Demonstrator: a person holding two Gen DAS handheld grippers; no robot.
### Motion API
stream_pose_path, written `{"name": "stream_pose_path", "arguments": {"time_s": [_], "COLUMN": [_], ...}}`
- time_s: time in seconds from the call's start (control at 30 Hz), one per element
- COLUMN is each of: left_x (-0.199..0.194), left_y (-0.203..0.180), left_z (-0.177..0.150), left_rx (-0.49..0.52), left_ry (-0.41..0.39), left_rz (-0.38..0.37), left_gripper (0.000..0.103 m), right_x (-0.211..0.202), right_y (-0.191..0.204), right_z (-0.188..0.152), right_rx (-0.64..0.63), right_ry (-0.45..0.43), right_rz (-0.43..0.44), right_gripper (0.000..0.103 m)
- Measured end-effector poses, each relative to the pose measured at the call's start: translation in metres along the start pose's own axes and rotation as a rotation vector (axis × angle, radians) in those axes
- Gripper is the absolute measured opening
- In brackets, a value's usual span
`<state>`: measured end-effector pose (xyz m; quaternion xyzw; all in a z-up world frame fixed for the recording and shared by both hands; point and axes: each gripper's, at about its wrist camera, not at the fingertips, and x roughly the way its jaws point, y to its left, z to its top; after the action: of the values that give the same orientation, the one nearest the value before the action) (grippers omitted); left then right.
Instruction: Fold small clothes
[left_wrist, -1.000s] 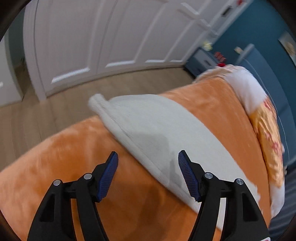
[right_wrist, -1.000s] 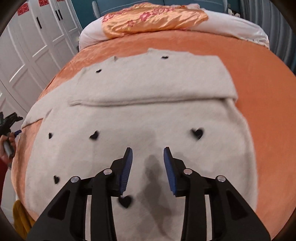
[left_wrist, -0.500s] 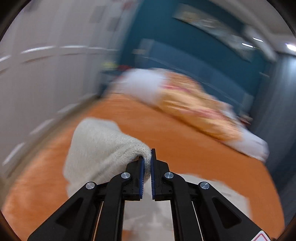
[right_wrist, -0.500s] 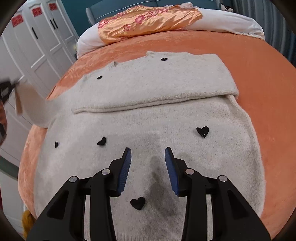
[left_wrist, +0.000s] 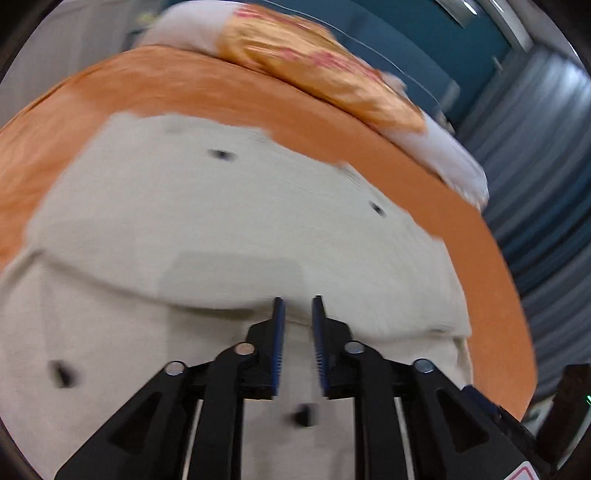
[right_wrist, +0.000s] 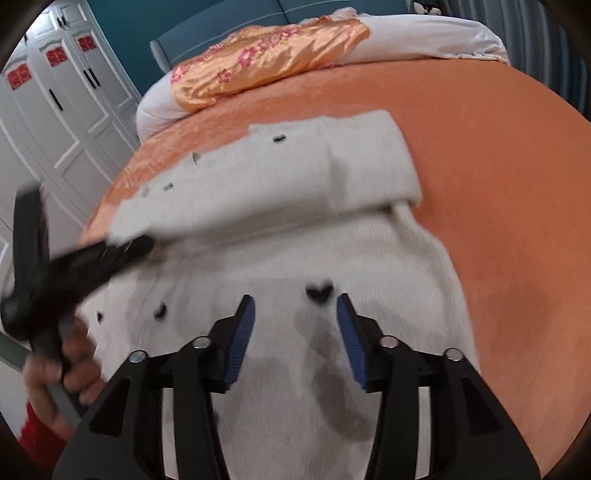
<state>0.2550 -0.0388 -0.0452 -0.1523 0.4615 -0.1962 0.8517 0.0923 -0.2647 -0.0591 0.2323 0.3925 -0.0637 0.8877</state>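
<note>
The cream sweater (right_wrist: 332, 258) lies spread on the orange bed (right_wrist: 498, 155), one sleeve folded across at 12 o'clock. My left claw (left_wrist: 297, 332) hovers over it, slightly parted and empty. My right claw (right_wrist: 295, 336) gapes wide and empty above the sweater.

Motion blur smears the left gripper (right_wrist: 122, 247) where it meets the sweater (right_wrist: 295, 258) (grip unreadable), and the sweater's lower hem runs off the frame's bottom edge.
</note>
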Motion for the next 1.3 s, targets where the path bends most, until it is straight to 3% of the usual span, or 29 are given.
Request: {"name": "stream_pose_path", "arguments": {"time_s": [0.07,0.13,0.27,0.37,0.43,0.5,0.53,0.57,0.7,0.73,0.77,0.8,0.93,1.07,1.13,1.2,1.3], "left_x": [-0.017,-0.028,-0.043,-0.046,-0.039,-0.031,-0.029,-0.029,-0.051,-0.055,-0.057,-0.054,-0.010,-0.005,-0.004,-0.003,-0.003], "left_y": [0.036,0.070,0.129,0.145,0.150,0.155,0.155,0.153,0.134,0.130,0.128,0.128,0.136,0.136,0.138,0.141,0.140], "left_z": [0.009,0.019,0.030,0.031,0.035,0.037,0.036,0.040,0.057,0.059,0.059,0.057,0.035,0.018,0.019,0.019,0.014], "left_rx": [-0.076,-0.169,-0.363,-0.409,-0.437,-0.462,-0.462,-0.441,-0.332,-0.306,-0.290,-0.276,-0.256,-0.205,-0.210,-0.211,-0.198], "left_ry": [-0.034,-0.043,-0.053,-0.060,-0.039,-0.027,-0.026,-0.042,-0.191,-0.225,-0.245,-0.249,-0.138,-0.162,-0.160,-0.165,-0.184], "left_rz": [0.049,0.074,0.047,0.031,0.008,-0.023,-0.024,-0.019,0.038,0.068,0.093,0.116,0.190,0.226,0.220,0.213,0.224], "left_gripper": [0.035,0.035,0.035,0.038,0.038,0.034,0.029,0.007,0.004,0.004,0.004,0.004,0.005,0.006,0.006,0.008,0.010], "right_x": [0.012,0.025,0.053,0.075,0.085,0.086,0.083,0.074,-0.004,-0.014,-0.015,0.006,0.128,0.111,0.103,0.082,0.069], "right_y": [0.001,-0.001,-0.018,-0.027,-0.017,0.000,0.015,0.028,0.060,0.059,0.053,0.038,-0.030,-0.016,-0.012,-0.007,0.021], "right_z": [0.017,0.034,0.059,0.064,0.071,0.080,0.090,0.100,0.134,0.137,0.138,0.139,0.114,0.101,0.101,0.100,0.101], "right_rx": [0.000,0.008,0.111,0.162,0.128,0.069,0.013,-0.031,-0.092,-0.100,-0.103,-0.086,0.035,-0.019,-0.014,0.034,0.024], "right_ry": [-0.008,-0.025,-0.035,0.001,0.019,0.018,0.003,-0.041,-0.334,-0.383,-0.409,-0.365,0.036,-0.023,-0.049,-0.134,-0.176], "right_rz": [0.018,0.005,-0.034,-0.035,-0.028,-0.027,-0.013,0.001,0.259,0.271,0.249,0.167,-0.119,-0.123,-0.188,-0.252,-0.124], "right_gripper": [0.053,0.053,0.053,0.053,0.038,0.009,0.009,0.008,0.007,0.007,0.007,0.007,0.007,0.008,0.011,0.013,0.013]}}
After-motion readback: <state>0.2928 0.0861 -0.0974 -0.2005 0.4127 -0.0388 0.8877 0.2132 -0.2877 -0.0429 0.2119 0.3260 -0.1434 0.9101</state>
